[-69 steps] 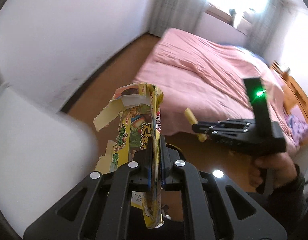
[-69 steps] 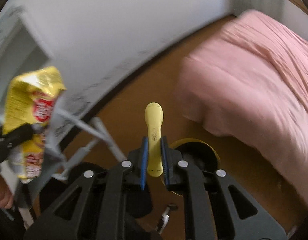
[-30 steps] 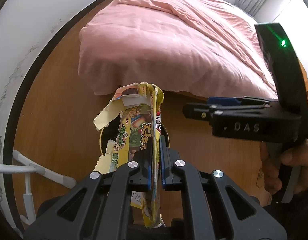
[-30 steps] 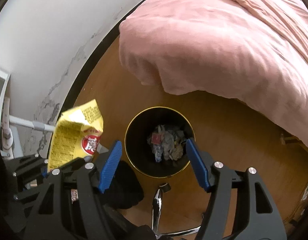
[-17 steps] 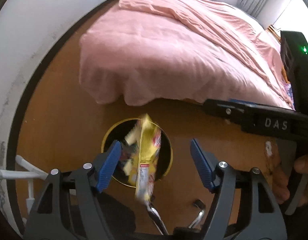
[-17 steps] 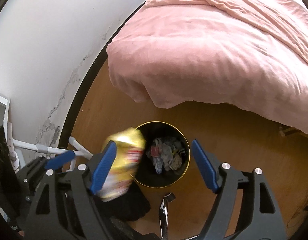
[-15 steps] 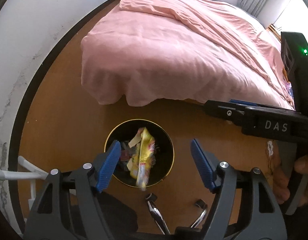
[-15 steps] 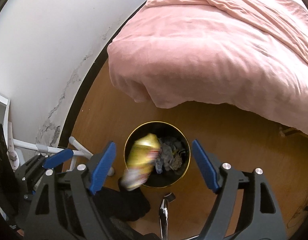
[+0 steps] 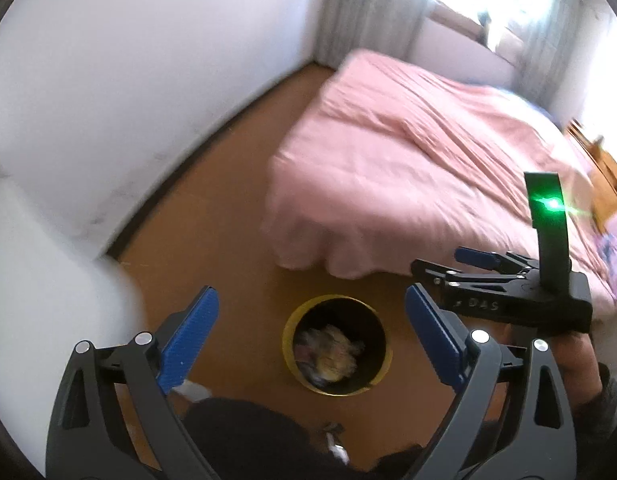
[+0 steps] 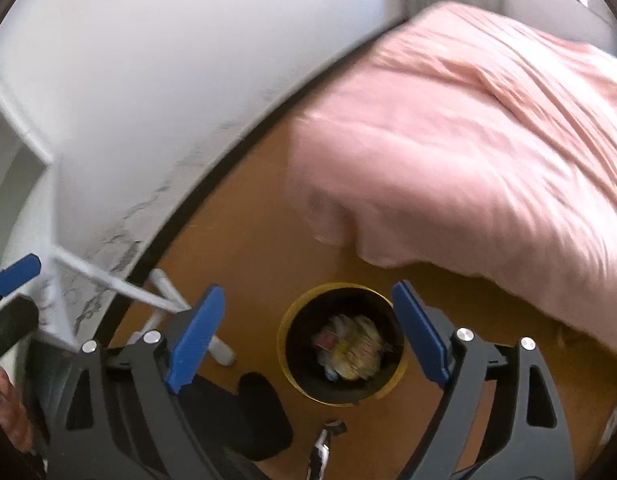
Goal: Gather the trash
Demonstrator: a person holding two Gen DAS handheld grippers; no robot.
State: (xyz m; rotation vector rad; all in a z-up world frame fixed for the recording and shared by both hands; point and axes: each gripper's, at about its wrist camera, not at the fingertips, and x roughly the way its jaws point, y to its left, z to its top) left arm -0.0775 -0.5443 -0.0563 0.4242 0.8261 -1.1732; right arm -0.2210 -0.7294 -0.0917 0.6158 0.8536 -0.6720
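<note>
below both grippers, on the wood floor beside the bed [image 10: 488,140], stands the bin [image 10: 286,356], black with a gold rim. the trash [image 10: 354,350] lies inside it: a yellow wrapper on what looks like crumpled paper, though blur hides detail. the left gripper [image 9: 308,336] and right gripper [image 10: 306,334] both hang above with jaws wide apart, holding nothing. such wrappers are likely light, thin and slippery, best pinched at a flat edge or fold.
</note>
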